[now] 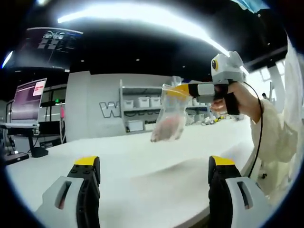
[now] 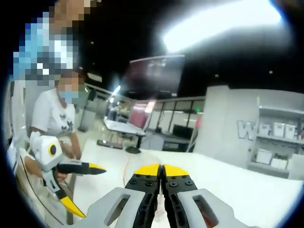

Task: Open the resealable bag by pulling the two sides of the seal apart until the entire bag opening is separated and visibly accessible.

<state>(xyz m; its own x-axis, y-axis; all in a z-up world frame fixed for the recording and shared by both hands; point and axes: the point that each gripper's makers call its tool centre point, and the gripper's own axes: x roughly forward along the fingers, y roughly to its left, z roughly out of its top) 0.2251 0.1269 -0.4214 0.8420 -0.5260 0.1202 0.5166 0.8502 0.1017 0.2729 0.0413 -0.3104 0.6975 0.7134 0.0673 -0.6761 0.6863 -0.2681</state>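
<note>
Clear bag (image 1: 168, 114) hangs pinched in right hand-held gripper (image 1: 176, 90) (above table (image 1: 142, 161)); left hand-held gripper (image 1: 154, 173) wide apart.

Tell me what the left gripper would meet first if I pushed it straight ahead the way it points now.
Probably the hanging bag that the right gripper holds up; the left gripper is open, with bare white table before it. Depth is hard to judge.

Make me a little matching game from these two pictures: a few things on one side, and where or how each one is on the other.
Things:
1. left gripper
2. right gripper
3. bag
4. table

States:
A. hanging in the air
B. shut on the bag's top edge
C. white and bare below the bag
D. open, holding nothing

Pairs: 1-D, 2-B, 3-A, 4-C
</note>
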